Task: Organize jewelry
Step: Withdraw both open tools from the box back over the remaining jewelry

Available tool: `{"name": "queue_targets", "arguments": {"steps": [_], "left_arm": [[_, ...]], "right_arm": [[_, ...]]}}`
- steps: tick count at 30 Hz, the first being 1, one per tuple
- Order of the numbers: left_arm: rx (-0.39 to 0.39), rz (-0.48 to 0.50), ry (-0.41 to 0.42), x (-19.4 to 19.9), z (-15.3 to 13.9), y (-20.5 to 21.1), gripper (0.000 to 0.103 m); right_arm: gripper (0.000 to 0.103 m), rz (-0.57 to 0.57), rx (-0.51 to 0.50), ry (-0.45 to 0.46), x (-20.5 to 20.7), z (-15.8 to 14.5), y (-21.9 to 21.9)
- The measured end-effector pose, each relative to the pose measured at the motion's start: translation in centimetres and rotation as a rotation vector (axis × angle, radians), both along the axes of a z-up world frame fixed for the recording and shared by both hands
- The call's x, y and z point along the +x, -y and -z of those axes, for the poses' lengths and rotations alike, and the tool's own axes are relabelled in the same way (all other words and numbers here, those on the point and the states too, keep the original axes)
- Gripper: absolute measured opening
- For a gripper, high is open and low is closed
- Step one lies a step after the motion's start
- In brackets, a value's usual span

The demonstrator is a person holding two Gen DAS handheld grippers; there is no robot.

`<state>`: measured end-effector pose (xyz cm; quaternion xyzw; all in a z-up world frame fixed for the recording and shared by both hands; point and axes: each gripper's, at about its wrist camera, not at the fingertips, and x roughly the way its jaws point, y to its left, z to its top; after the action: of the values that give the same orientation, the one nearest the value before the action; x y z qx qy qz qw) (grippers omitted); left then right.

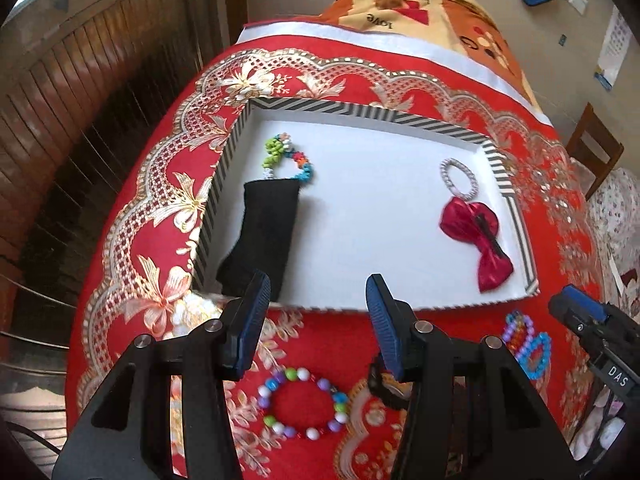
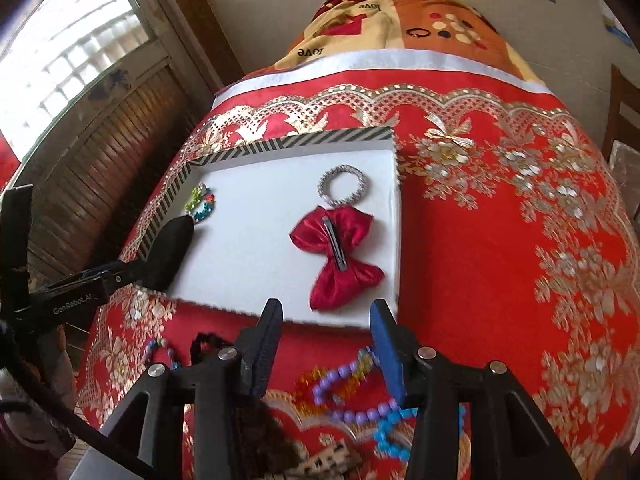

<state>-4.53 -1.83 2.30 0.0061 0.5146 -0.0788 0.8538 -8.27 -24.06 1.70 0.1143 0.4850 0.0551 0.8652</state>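
While the shallow tray (image 1: 224,168) with its black-and-white striped rim sits on the red and gold cloth (image 1: 132,216) covering the surface, four pieces already lie on its white floor. At the tray's left side a black fabric piece (image 1: 260,236) rests along the wall, its far end overlapping a small multicoloured bead bracelet (image 1: 286,158). Toward the right wall lies a silver ring-shaped bracelet (image 1: 460,180), and just in front of it, touching or nearly so, a red satin bow clip (image 1: 476,236) lies with its dark clasp facing up.

The left tongs (image 1: 316,322) hang above the tray's near edge, spread wide with nothing between them. Under them, on the cloth outside the tray, is a round bracelet of pastel beads (image 1: 302,402), and just to its right a dark object mostly hidden behind the right-hand finger.

The right tongs (image 2: 326,348) hover over the tray's near right corner, parted and holding nothing. Below them on the cloth lies a tangle of purple, orange and blue bead strands (image 2: 356,396), with a dark fuzzy item (image 2: 276,444) to its left.
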Motion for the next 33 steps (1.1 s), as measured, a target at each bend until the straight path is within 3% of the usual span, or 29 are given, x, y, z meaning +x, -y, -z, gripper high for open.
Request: {"name": "queue_targets", "arguments": {"steps": [19,33], "left_arm": [[0.017,0.082,0.004,-7.8,-0.3,3.8,0.049],[-0.049,0.132,-0.1,-11.9,1.4,4.6,0.049]], "right_arm": [[0.044,0.082,-0.025,-0.032,-9.5,0.9,4.6],[0.044,0.084,-0.006,-0.087,-13.2,3.3,5.2]]}}
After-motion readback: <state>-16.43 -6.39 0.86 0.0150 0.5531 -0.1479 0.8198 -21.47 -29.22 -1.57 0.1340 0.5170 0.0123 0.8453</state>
